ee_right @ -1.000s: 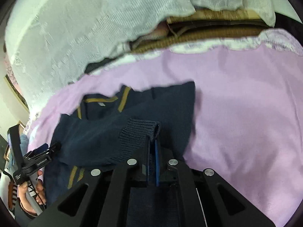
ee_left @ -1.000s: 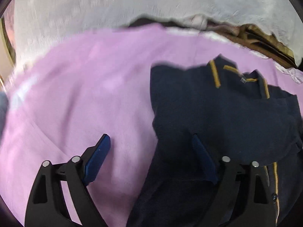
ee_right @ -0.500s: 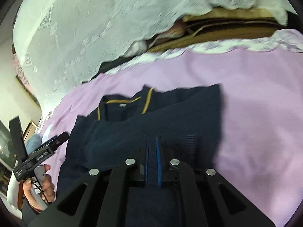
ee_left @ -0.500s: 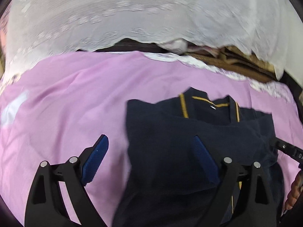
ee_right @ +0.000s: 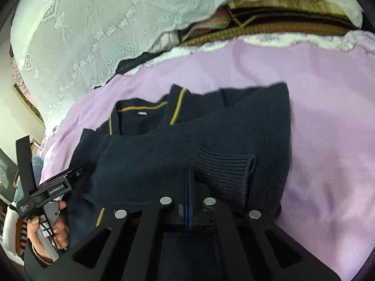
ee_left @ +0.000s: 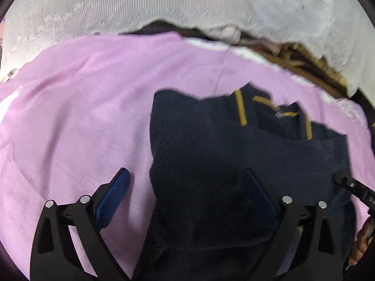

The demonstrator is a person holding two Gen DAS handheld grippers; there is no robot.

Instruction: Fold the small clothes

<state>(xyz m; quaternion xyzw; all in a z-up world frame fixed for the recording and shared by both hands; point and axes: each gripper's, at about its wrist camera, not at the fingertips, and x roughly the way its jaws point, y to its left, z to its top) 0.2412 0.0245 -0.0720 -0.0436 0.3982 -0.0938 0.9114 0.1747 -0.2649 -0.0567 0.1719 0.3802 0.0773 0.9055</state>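
The navy knitted cardigan (ee_right: 178, 154) lies on the pink sheet (ee_right: 328, 117), soft, thick and floppy, best held at its ribbed cuff (ee_right: 225, 173); the right gripper (ee_right: 188, 187) is clenched with no cloth visibly between its pads, the left gripper (ee_left: 187, 199), just widened, grasps nothing

the navy cardigan's (ee_right: 164, 164) lower part runs out of frame beneath the right gripper (ee_right: 188, 201), whose pads hide whatever fabric lies between them. in the left wrist view the cardigan's weave blurs, and the frame's right edge cuts off the hand (ee_left: 361, 245).
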